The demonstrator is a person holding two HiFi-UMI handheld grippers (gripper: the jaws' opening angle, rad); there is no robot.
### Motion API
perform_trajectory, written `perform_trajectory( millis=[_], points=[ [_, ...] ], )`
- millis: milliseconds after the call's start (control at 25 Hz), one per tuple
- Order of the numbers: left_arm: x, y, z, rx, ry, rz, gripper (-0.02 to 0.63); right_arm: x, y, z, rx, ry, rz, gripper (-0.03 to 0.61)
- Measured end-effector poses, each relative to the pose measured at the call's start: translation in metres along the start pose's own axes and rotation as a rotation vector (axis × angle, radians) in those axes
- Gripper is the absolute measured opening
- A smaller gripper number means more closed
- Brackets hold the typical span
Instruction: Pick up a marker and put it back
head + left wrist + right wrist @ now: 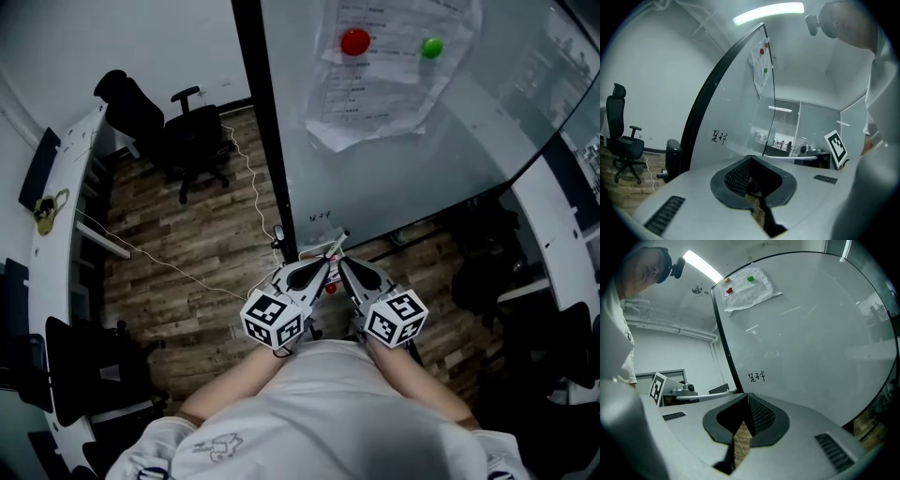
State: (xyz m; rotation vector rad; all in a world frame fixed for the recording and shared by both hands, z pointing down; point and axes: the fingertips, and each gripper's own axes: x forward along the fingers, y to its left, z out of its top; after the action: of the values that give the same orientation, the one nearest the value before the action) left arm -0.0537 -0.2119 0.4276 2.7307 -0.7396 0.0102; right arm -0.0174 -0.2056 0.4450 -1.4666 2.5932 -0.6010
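Observation:
I cannot make out a marker for certain in any view. A small red object (330, 288) shows low between the two grippers; what it is I cannot tell. My left gripper (324, 263) (751, 158) and right gripper (346, 265) (748, 395) are held side by side close to the person's body, pointing at the whiteboard (422, 159). Both sets of jaws meet at their tips with nothing between them. Small black writing (719, 137) (757, 376) sits low on the board just beyond the tips.
A sheet of paper (384, 70) hangs on the board under a red magnet (354, 41) and a green magnet (431, 47). The board's black frame (267, 141) runs down its left edge. A black office chair (178, 136) stands on the wooden floor at the left.

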Motion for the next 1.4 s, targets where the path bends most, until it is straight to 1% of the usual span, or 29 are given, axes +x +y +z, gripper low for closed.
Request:
perform_trajectory(
  millis=[200,400,520,800,1000,1160,1400],
  points=[
    [0.014,0.004,0.000,0.000,0.008,0.009,0.005,0.003,-0.022,0.008,0.012,-0.004,-0.018,0.012],
    [0.024,0.011,0.007,0.033,0.003,0.061,0.005,0.009,-0.042,0.015,0.024,0.008,-0.017,0.014],
    [0.032,0.012,0.003,0.022,0.013,0.077,0.005,0.012,-0.052,0.015,0.035,0.022,-0.012,0.014],
    [0.051,0.022,-0.008,-0.016,0.039,0.119,0.005,0.022,-0.076,0.001,0.086,0.086,0.017,0.014],
    [0.062,0.022,-0.017,-0.006,0.056,0.144,0.005,0.029,-0.091,-0.016,0.122,0.132,0.035,0.015],
    [0.070,0.030,-0.025,-0.028,0.079,0.165,0.005,0.038,-0.101,-0.025,0.149,0.162,0.041,0.017],
    [0.079,0.039,-0.041,-0.068,0.115,0.178,0.005,0.047,-0.117,-0.046,0.188,0.216,0.032,0.057]
  ],
)
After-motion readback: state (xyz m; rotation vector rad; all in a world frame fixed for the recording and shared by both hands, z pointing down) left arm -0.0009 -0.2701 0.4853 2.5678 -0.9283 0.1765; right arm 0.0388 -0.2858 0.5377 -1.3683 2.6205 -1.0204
